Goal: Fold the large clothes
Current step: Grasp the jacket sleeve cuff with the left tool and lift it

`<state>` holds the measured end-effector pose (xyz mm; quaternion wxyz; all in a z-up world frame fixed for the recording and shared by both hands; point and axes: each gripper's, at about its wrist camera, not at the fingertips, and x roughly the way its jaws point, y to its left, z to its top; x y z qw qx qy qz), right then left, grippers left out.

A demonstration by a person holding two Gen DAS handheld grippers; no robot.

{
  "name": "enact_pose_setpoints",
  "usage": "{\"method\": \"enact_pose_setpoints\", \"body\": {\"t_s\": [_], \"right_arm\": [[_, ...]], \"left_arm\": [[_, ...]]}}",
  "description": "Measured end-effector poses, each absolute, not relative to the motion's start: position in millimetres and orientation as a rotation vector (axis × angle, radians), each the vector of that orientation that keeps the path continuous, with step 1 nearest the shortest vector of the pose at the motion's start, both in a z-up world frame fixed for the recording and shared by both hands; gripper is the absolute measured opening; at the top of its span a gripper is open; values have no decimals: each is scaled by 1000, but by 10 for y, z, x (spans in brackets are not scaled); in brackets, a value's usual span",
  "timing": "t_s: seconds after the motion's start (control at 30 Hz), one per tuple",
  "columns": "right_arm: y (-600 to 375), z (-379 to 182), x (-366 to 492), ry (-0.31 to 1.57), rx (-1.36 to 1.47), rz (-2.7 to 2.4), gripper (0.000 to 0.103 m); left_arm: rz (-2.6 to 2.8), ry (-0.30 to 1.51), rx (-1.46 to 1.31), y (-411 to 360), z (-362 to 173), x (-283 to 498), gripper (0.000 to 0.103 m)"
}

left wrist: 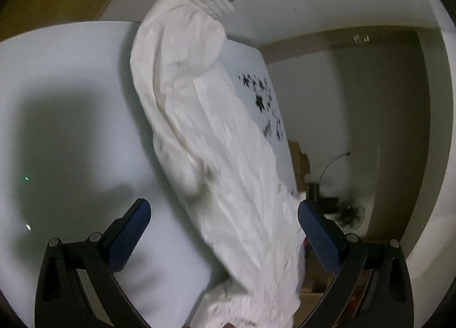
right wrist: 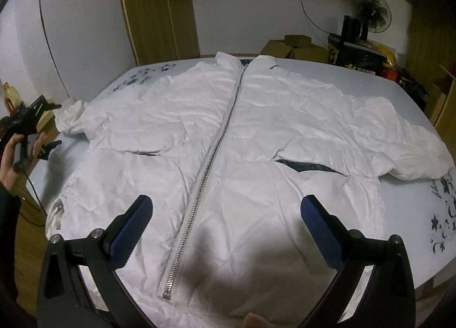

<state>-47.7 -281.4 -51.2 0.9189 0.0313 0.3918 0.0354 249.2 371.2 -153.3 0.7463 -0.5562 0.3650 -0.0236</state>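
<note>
Tools (right wrist: 226,208) hover wide-spread over flat white jacket (right wrist: 256,134) on table (right wrist: 399,208).

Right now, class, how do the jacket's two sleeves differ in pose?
The left sleeve is bunched short at the table edge, near the left tool; the right sleeve lies stretched out across the table, away from both tools. Both are white and wrinkled.

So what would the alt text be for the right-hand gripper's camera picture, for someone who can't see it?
A white zip-up jacket lies spread flat, front up, on a pale table, zipper closed and both sleeves out to the sides. The right gripper hovers open above its hem, and a hand at the left edge holds the other gripper.
</note>
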Motion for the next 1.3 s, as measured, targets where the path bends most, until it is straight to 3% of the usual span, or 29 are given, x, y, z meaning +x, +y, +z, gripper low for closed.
{"method": "enact_pose_setpoints", "body": {"t_s": [0.67, 0.87, 0.97, 1.03, 1.1, 1.3], "right_arm": [[-2752, -696, -196, 882, 58, 57, 103], [-2735, -713, -168, 890, 57, 53, 103], [-2748, -709, -172, 890, 66, 46, 103], [-2766, -703, -182, 890, 75, 41, 103], [-2796, -693, -211, 888, 85, 38, 103], [-2895, -676, -276, 883, 107, 23, 103]], "left_arm": [[0, 778, -1160, 4283, -1777, 3469, 102], [7, 768, -1121, 4222, -1783, 3520, 97], [-1, 777, -1106, 4237, -1827, 3537, 76], [23, 801, -1100, 4281, -1884, 3532, 35], [42, 803, -1114, 4357, -1946, 3507, 13], [-6, 683, -1059, 4415, -1721, 3262, 7]]}}
